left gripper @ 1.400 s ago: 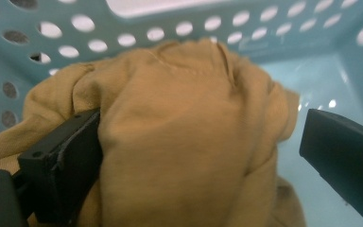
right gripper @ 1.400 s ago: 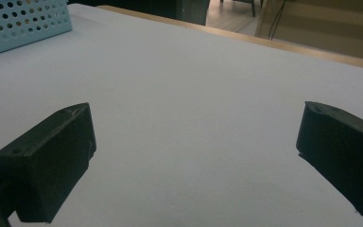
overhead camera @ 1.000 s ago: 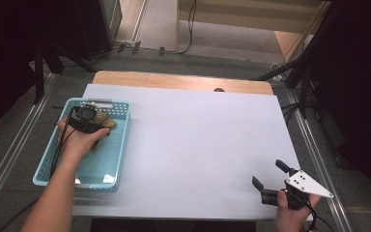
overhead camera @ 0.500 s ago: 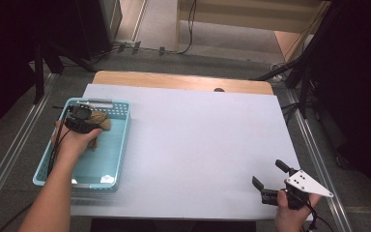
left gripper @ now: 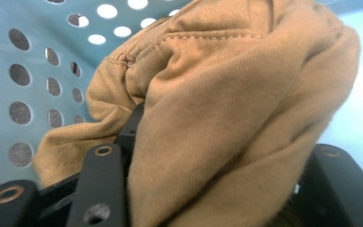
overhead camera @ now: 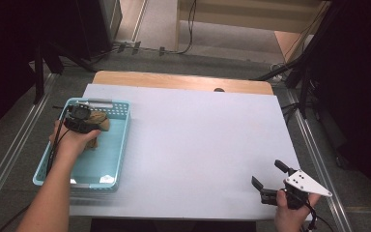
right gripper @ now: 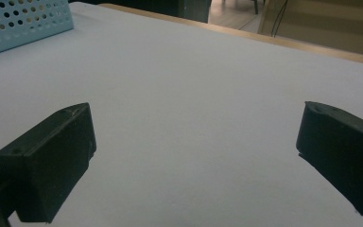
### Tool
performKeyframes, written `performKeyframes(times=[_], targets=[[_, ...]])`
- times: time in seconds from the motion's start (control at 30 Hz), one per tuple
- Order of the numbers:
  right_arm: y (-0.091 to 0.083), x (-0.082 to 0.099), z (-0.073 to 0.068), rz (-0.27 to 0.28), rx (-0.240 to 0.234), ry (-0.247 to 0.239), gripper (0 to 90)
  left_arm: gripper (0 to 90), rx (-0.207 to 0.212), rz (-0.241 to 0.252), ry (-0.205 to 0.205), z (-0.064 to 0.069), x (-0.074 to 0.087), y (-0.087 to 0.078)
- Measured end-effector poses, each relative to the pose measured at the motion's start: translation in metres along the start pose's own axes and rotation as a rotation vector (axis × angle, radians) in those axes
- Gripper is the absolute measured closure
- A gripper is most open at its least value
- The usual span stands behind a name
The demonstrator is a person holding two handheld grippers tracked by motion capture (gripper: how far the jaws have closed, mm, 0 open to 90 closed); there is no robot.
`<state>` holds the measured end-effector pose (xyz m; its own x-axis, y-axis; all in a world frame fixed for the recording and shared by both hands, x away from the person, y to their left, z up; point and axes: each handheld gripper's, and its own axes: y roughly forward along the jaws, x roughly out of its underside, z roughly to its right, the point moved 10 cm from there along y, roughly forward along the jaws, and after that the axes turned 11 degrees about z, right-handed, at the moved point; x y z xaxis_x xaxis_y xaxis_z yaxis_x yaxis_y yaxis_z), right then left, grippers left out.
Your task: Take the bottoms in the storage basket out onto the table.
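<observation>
Cloth (left gripper: 227,118): tan, bunched at the far end of the basket (overhead camera: 118,145).
Left gripper (overhead camera: 88,123): jaws have just been closing, now pinching a thick fold.
Right gripper (overhead camera: 270,181): jaws wide, empty, over worktop (overhead camera: 198,140).
Handling: likely soft, light, limp; take a fat fold.

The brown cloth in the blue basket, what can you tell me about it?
The brown cloth is soft tan knit fabric with a stitched hem, crumpled into a bunch. It lies at the far end of the blue basket, against its holed wall. The left tool has just been closing its jaws, and the cloth sits bunched between them.
</observation>
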<state>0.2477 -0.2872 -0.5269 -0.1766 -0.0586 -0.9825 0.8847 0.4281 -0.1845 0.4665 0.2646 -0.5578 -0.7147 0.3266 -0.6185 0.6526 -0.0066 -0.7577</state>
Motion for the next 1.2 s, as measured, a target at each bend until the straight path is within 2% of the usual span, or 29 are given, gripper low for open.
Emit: performKeyframes(times=[0.33, 0.53, 0.67, 0.87, 1.2], targets=[[0.001, 0.001, -0.001, -0.002, -0.001, -0.001, 0.0, 61.1, 0.011, 0.009, -0.012, -0.004, -0.001, -0.002], [0.001, 0.001, 0.000, -0.004, 0.001, -0.001, 0.0, 66.4, 0.036, 0.017, -0.031, -0.006, -0.002, -0.003], [0.001, 0.001, 0.000, -0.004, 0.002, -0.002, 0.0, 67.8, 0.050, 0.028, -0.045, -0.007, -0.003, -0.004], [0.002, 0.002, 0.001, -0.009, 0.005, 0.002, 0.0, 69.2, 0.078, 0.037, -0.100, -0.009, -0.006, -0.007], [0.001, 0.002, 0.002, -0.009, 0.010, 0.007, 0.0, 69.6, 0.109, 0.076, -0.134, -0.008, -0.010, -0.016]])
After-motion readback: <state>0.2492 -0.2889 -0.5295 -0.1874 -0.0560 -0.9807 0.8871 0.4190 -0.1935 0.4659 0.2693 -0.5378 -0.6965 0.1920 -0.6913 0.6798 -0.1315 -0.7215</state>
